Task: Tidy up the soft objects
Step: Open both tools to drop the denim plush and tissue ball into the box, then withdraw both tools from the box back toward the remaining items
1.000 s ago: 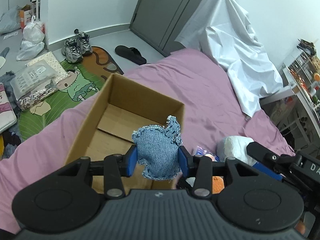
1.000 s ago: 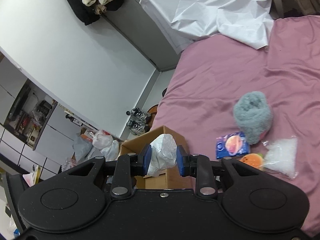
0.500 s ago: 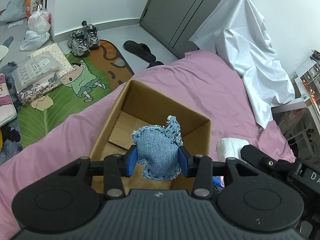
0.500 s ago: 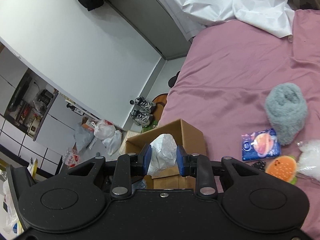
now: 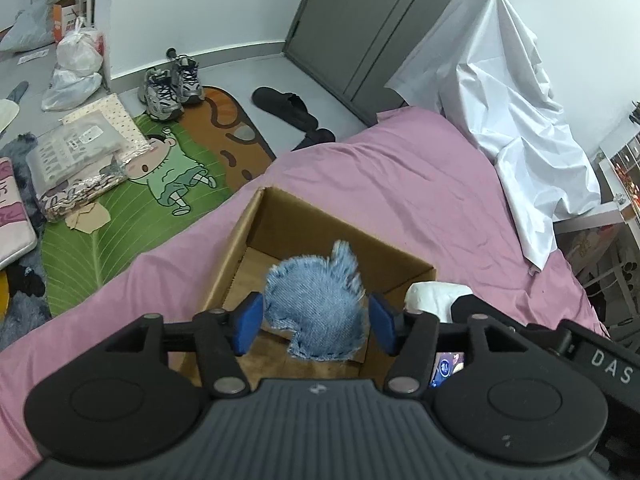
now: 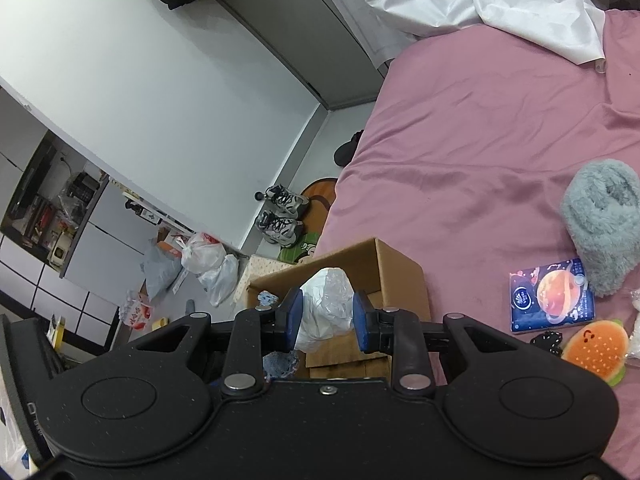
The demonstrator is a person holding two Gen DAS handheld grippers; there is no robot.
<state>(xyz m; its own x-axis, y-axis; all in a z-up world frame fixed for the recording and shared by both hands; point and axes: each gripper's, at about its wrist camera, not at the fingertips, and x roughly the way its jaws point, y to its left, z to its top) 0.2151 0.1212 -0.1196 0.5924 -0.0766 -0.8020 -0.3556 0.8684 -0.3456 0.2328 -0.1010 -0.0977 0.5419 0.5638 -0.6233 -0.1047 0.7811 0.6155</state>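
Observation:
In the left wrist view my left gripper (image 5: pixel 316 322) stands open over the open cardboard box (image 5: pixel 256 220) on the pink bed. The frayed blue denim pouch (image 5: pixel 318 304) is between the spread pads, blurred, with gaps on both sides. My right gripper (image 6: pixel 325 316) is shut on a white plastic-wrapped bundle (image 6: pixel 324 308) and holds it beside the box (image 6: pixel 394 268). That bundle also shows in the left wrist view (image 5: pixel 434 298). The denim pouch peeks out by the box in the right wrist view (image 6: pixel 280 362).
On the bed to the right lie a fluffy grey slipper (image 6: pixel 604 220), a blue tissue pack (image 6: pixel 550 296), an orange burger-shaped plush (image 6: pixel 596 350) and a clear bag. A white sheet (image 5: pixel 504 92) covers furniture at the bed's far end. Shoes, bags and a mat lie on the floor.
My left gripper's pads have spread apart and let go of the denim pouch over the box. Both grippers moved closer over the box; the right still holds the white bundle.

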